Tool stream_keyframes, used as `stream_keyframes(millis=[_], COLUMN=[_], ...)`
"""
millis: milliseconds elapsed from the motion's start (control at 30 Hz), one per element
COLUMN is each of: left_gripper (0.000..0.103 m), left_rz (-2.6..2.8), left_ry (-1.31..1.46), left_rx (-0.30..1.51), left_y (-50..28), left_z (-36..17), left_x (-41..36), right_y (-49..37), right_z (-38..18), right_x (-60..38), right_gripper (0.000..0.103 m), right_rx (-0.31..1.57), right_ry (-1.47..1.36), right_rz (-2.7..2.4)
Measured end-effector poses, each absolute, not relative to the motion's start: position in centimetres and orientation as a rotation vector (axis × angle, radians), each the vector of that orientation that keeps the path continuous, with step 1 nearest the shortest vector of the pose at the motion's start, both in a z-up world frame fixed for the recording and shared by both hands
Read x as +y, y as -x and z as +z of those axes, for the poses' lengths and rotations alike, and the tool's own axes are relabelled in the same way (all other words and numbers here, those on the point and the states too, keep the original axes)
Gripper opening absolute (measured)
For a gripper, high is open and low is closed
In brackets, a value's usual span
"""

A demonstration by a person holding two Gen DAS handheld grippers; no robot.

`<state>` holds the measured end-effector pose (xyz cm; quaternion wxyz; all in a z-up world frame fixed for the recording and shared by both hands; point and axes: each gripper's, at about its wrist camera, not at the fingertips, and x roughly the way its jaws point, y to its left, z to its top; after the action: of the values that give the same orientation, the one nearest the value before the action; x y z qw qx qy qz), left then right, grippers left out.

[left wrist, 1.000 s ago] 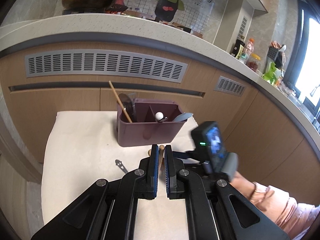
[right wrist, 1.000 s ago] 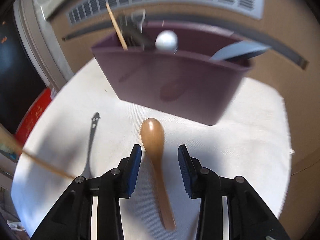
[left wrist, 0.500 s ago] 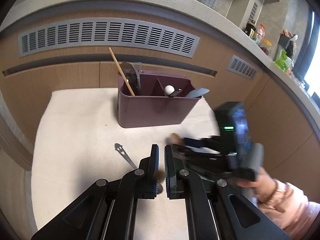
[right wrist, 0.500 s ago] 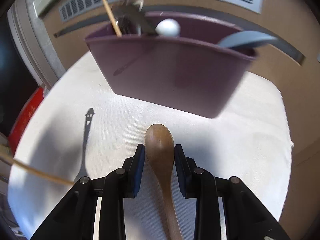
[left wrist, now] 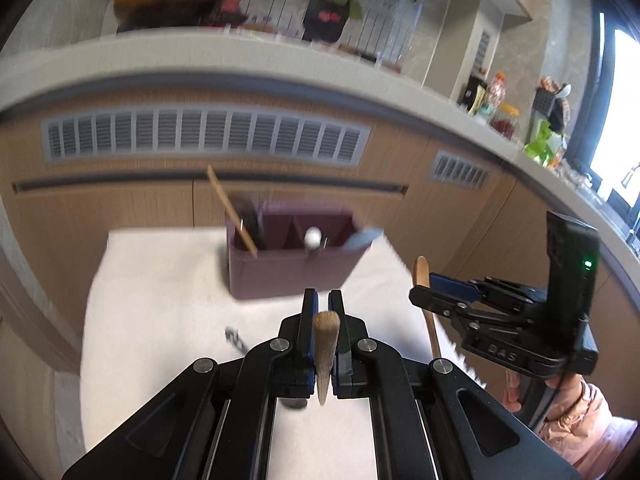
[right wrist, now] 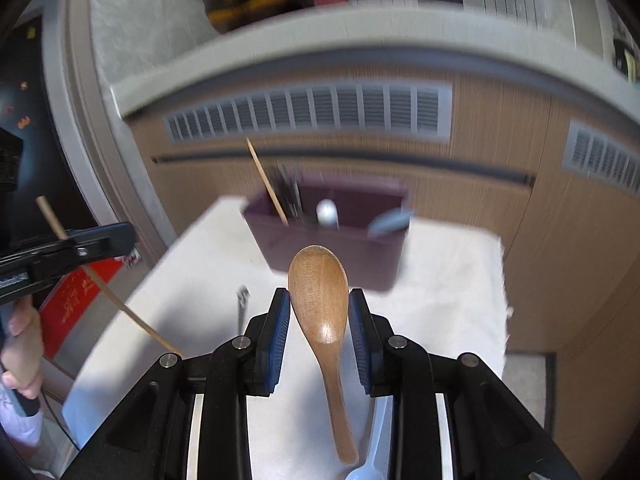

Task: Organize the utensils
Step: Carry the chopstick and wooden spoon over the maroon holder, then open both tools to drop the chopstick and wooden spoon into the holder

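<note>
My right gripper (right wrist: pixel 320 300) is shut on a wooden spoon (right wrist: pixel 316 276) at the neck of its bowl and holds it in the air, handle hanging down; it shows as well in the left wrist view, right gripper (left wrist: pixel 424 288) with spoon (left wrist: pixel 421 270). My left gripper (left wrist: pixel 323 300) is shut on a wooden chopstick (left wrist: pixel 325 344), which slants through the left gripper (right wrist: pixel 68 246) in the right wrist view. The purple utensil caddy (left wrist: pixel 292 276) stands at the cloth's far edge, holding a chopstick, dark utensils, a white-knobbed piece and a grey-blue spoon.
A metal utensil (right wrist: pixel 242 300) lies on the white cloth (right wrist: pixel 440 280) left of centre. A white plastic spoon (right wrist: pixel 370 464) lies under my right gripper. Wooden cabinet fronts with vents (left wrist: pixel 200 136) rise behind the caddy, under a pale counter. A person's hand (right wrist: pixel 22 344) grips the left handle.
My right gripper closed on the wooden spoon and lifted it off the cloth, away from the caddy. My left gripper kept hold of the chopstick.
</note>
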<state>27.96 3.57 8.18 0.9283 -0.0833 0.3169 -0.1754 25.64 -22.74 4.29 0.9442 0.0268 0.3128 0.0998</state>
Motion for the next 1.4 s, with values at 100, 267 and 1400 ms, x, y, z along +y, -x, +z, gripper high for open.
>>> stream_keyframes(millis=[100,267,1400], left_gripper=[0.005,0.005,0.073], left_rz=[-0.366,-0.355,-0.217], left_ry=[0.147,0.074,0.099], left_rx=[0.555,0.395,0.628], left_y=[-28.7,-32.2,-40.6], left_z=[12.3,18.9,4.4], left_x=[3.4,2.6,2.8], right_y=[-25.7,-28.0,-34.2], right_z=[8.6,16.2,4.7], right_x=[-23.1,-24.1,-25.1], right_gripper=[0.027,0.027,0.087], right_rx=[0.543,0.370,0.413], right_ry=[-0.055,-0.036,-0.055], right_rz=[0.213,0.185,0.064])
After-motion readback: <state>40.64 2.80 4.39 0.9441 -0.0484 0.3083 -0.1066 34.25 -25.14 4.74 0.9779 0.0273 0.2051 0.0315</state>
